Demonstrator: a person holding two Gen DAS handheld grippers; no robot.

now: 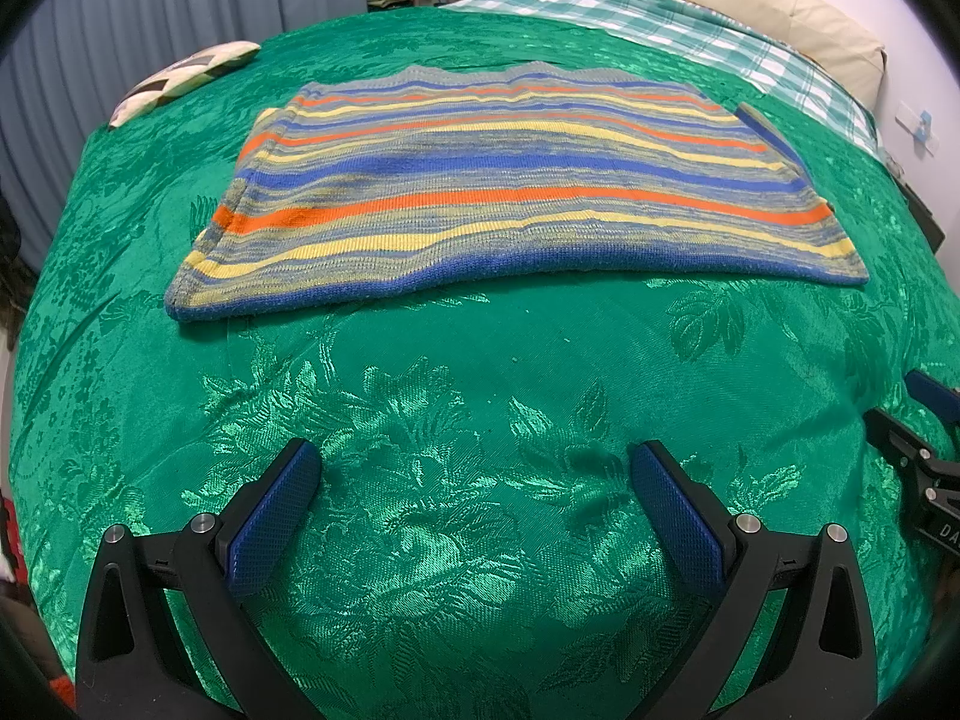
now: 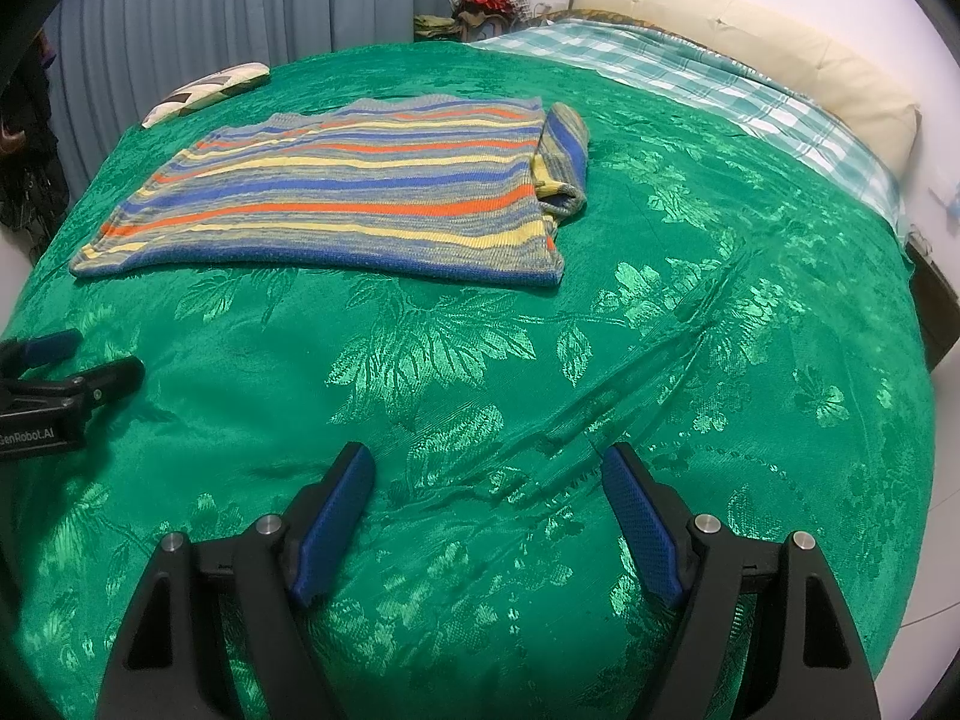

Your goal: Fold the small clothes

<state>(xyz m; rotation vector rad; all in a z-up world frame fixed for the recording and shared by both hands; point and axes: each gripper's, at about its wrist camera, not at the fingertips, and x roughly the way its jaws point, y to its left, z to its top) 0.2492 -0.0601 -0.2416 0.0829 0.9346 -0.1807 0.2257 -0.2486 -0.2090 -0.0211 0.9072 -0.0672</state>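
A striped knit garment (image 1: pixel 510 192) in blue, orange, yellow and grey lies flat on the green bedspread (image 1: pixel 480 420), its hem nearest me. In the right wrist view the garment (image 2: pixel 336 198) lies at the upper left, with one sleeve (image 2: pixel 564 156) folded up at its right side. My left gripper (image 1: pixel 474 468) is open and empty, hovering over the bedspread short of the hem. My right gripper (image 2: pixel 486 468) is open and empty, over the bedspread right of the garment. Each gripper shows at the edge of the other's view: the right gripper (image 1: pixel 918 450) and the left gripper (image 2: pixel 54 384).
A patterned cushion (image 1: pixel 180 81) lies at the bed's far left corner. A green checked sheet (image 1: pixel 690 30) and a cream pillow (image 1: pixel 750 0) lie at the far right. Grey curtains (image 2: pixel 240 6) hang behind. Creases (image 2: pixel 630 384) run through the bedspread ahead of the right gripper.
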